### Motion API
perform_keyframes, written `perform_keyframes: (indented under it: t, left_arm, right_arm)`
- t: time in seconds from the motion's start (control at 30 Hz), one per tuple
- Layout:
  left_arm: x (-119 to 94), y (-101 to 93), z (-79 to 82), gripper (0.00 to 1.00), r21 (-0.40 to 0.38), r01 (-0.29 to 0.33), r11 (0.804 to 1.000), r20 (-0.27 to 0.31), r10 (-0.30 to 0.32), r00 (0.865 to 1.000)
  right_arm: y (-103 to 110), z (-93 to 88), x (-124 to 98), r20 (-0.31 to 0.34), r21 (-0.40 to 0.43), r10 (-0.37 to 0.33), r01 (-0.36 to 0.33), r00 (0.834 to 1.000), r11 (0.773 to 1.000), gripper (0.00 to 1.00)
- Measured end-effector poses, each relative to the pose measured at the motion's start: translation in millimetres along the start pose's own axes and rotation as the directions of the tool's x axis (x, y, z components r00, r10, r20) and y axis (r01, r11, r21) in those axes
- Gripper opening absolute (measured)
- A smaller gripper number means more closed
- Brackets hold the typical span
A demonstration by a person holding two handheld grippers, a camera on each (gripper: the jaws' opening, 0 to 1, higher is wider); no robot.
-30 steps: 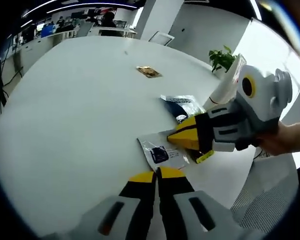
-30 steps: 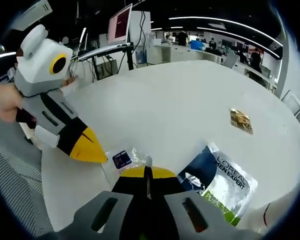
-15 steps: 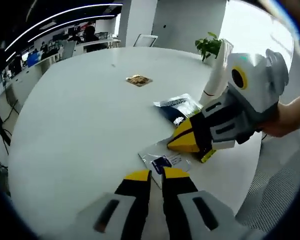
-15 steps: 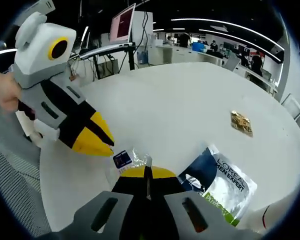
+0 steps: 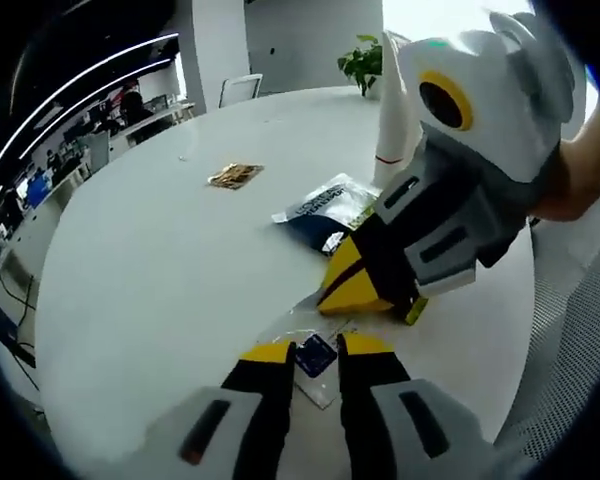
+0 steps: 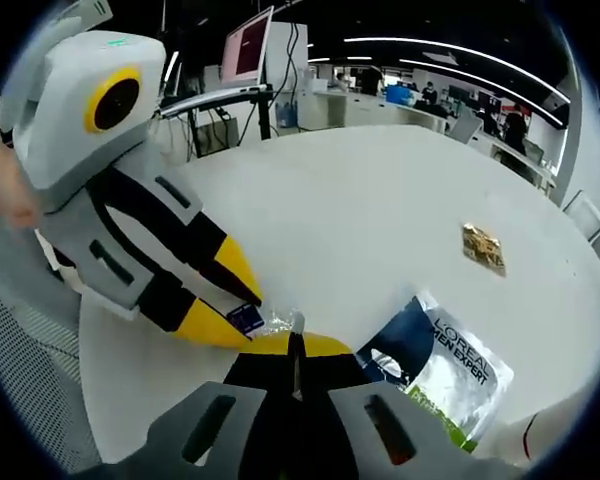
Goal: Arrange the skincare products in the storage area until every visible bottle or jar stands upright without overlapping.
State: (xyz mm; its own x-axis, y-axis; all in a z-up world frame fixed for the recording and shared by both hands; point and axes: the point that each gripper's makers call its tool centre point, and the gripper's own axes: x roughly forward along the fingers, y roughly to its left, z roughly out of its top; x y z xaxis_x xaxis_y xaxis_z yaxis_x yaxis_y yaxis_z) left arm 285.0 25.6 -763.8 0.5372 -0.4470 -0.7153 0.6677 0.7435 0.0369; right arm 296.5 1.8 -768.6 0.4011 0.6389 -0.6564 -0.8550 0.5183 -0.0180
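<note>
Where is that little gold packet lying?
The gold packet lies alone on the white table, out past the dark L'Oreal pouch; in the right gripper view it sits toward the right, beyond that pouch.

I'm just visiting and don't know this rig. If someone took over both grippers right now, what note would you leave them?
Left gripper: open, jaws either side of the clear sachet lying on the white table.
Right gripper: shut, apparently pinching that sachet's edge.
Elsewhere: the dark L'Oreal pouch and the small gold sachet lie flat and apart. A white tube stands upright near the table's edge.
Done: nothing overlaps.
Left: the three flat packets aren't upright, and no storage area is evident.
</note>
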Motion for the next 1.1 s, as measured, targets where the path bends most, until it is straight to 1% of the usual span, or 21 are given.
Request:
perform_keyframes:
  t: [0.07,0.1,0.17,0.23,0.3,0.43,0.47,0.57,0.63,0.77,0.97,1.1]
  left_arm:
    - [0,1.2,-1.5,0.22,-0.027,-0.003,1.0,-0.006,0.003,1.0]
    - [0,0.4,-1.8,0.22,-0.023,-0.003,1.0,-0.006,0.003,1.0]
    - [1,0.1,-1.8,0.22,-0.003,-0.009,1.0,-0.004,0.009,1.0]
    - [0,-0.8,-2.1,0.22,0.001,-0.014,1.0,-0.005,0.014,1.0]
    - [2,0.8,-2.6,0.22,-0.006,-0.016,1.0,-0.005,0.016,1.0]
    - [1,0.6,-2.6,0.22,-0.003,-0.017,1.0,-0.003,0.017,1.0]
    - [1,0.3,-2.4,0.22,-0.002,-0.017,1.0,-0.003,0.017,1.0]
    - [0,-0.3,-2.1,0.22,0.001,-0.019,1.0,-0.004,0.019,1.0]
    - [0,0.2,-2.5,0.22,-0.001,-0.025,1.0,-0.006,0.025,1.0]
    - [-1,-1.6,-1.2,0.22,0.003,-0.031,1.0,-0.009,0.031,0.999]
    - [-1,-0.5,-1.3,0.22,-0.005,-0.043,0.999,-0.019,0.043,0.999]
    - [0,0.9,-2.6,0.22,-0.012,-0.048,0.999,-0.024,0.048,0.999]
  right_arm:
    - [0,0.7,-1,0.0,-0.014,0.003,-0.003,1.0,1.0,0.01]
    - [0,0.8,-1,0.0,-0.017,0.003,-0.003,1.0,1.0,0.02]
    - [-1,2.7,-3,0.003,-0.048,-0.002,0.002,1.0,0.999,0.04]
    - [-5,3.8,-5,0.004,-0.082,-0.016,0.016,1.0,0.997,0.1]
    - [-4,7.9,-9,0.026,-0.108,-0.016,0.019,1.0,0.994,0.14]
    - [-3,14.3,-17,0.05,-0.134,-0.02,0.027,0.999,0.991,0.17]
    - [-3,14.2,-18,0.05,-0.149,-0.026,0.033,0.998,0.988,0.19]
    - [-4,13.1,-27,0.044,-0.156,-0.038,0.044,0.998,0.987,0.27]
    - [-3,7.9,-31,0.028,-0.163,-0.043,0.047,0.999,0.985,0.31]
    - [-2,-0.7,-35,0.005,-0.165,-0.044,0.044,0.999,0.985,0.41]
    - [0,-7.0,-43,0.002,-0.098,-0.043,0.043,0.999,0.994,0.5]
    - [3,-8.5,-47,0.009,-0.074,-0.045,0.046,0.999,0.996,0.53]
